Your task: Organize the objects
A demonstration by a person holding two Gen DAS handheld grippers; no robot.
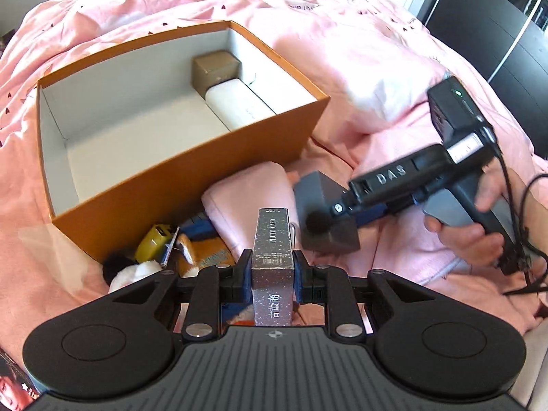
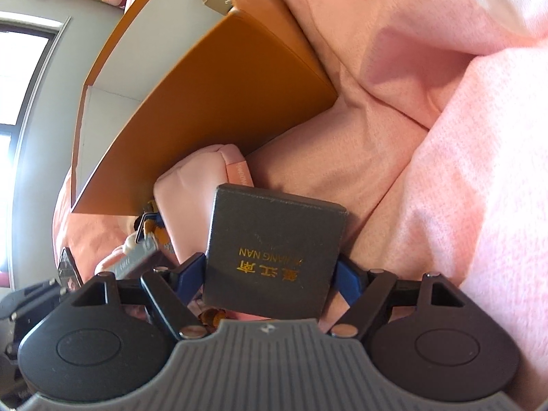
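My left gripper [image 1: 273,267] is shut on a silver glitter card box [image 1: 273,257] marked PHOTO CARD, held just in front of the orange box [image 1: 191,178]. The orange box is open; a tan cube [image 1: 216,68] and a white case [image 1: 236,104] lie in its far right part. My right gripper [image 2: 272,270] is shut on a dark grey square box [image 2: 274,250] with gold lettering; it also shows in the left wrist view [image 1: 322,212], right of the card box. A pink pouch [image 1: 253,191] lies against the orange box.
Everything rests on a pink bedspread [image 1: 359,68]. Small items lie by the orange box's near corner: a yellow gadget [image 1: 156,241], a plush toy [image 1: 137,272], an orange-patterned item [image 1: 205,253]. A photo card [image 1: 13,387] lies at lower left. Dark furniture [image 1: 496,17] stands at far right.
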